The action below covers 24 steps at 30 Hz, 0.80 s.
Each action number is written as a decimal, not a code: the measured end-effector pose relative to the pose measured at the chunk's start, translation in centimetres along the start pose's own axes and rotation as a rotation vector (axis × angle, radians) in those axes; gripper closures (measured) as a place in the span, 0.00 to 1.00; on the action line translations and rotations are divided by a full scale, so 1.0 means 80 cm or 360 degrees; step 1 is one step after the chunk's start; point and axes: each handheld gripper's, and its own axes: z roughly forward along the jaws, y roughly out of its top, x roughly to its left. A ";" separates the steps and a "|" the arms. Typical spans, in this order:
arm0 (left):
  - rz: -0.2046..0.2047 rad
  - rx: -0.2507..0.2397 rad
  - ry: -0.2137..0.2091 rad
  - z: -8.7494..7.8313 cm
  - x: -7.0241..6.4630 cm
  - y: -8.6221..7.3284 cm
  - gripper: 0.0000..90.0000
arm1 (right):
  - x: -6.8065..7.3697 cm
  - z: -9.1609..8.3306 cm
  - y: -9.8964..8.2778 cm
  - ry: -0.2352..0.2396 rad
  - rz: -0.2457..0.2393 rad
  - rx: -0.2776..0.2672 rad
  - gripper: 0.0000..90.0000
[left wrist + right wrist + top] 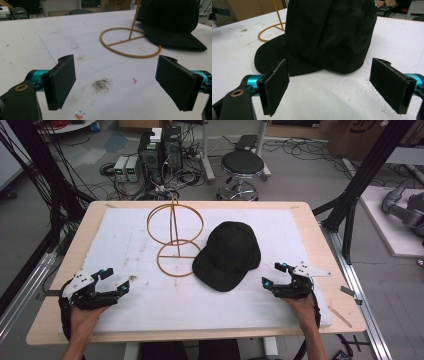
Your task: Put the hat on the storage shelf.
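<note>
A black cap [228,255] lies on the white pad [130,250] right of centre, its brim toward the front left. To its left stands an orange wire stand [174,237], a flat ring base with an upright rod and hoop. My right gripper [274,274] rests open near the front right, a short way from the cap [329,35], with nothing between its jaws. At the front left my left gripper [116,279] is open and empty over a dirty smudge [101,85]; the stand's base ring [130,42] and the cap [172,22] lie ahead of it.
The wooden table edge [310,220] frames the pad. Behind the table are a round stool [242,167], power units [159,151] and tangled cables on the floor. Black frame posts [357,195] stand at the right side.
</note>
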 end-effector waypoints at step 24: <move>0.0008 0.0018 -0.0006 0.001 0.000 0.001 0.18 | 0.001 0.000 0.001 -0.0008 -0.0008 0.0011 0.18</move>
